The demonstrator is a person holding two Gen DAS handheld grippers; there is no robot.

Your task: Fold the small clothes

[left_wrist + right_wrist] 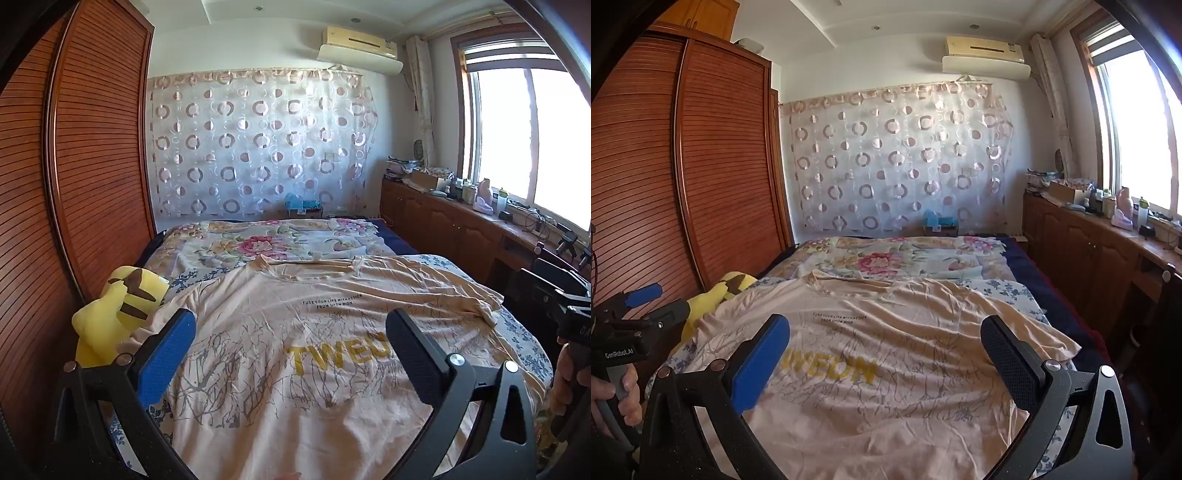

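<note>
On the bed (524,332), near its front edge: one beige T-shirt (295,332), spread flat. Your left gripper (291,339) and right gripper (886,350) hover above it, jaws wide, holding nothing.

Soft, creased peach cloth T-shirt (314,332) on a floral cotton bedspread (258,243); ribbed, glossy reddish wood wardrobe (92,166); matt black plastic fingers (417,358) with textured pads.

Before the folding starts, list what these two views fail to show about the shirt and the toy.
- T-shirt hem: cut off by the bottom edge in both wrist views.
- Yellow chest word: the left gripper fingers cover its end; the right gripper fingers cover its start.
- Small printed lines: too small in the right wrist view.
- Yellow plush toy: its lower part lies behind a finger and the shirt.
</note>
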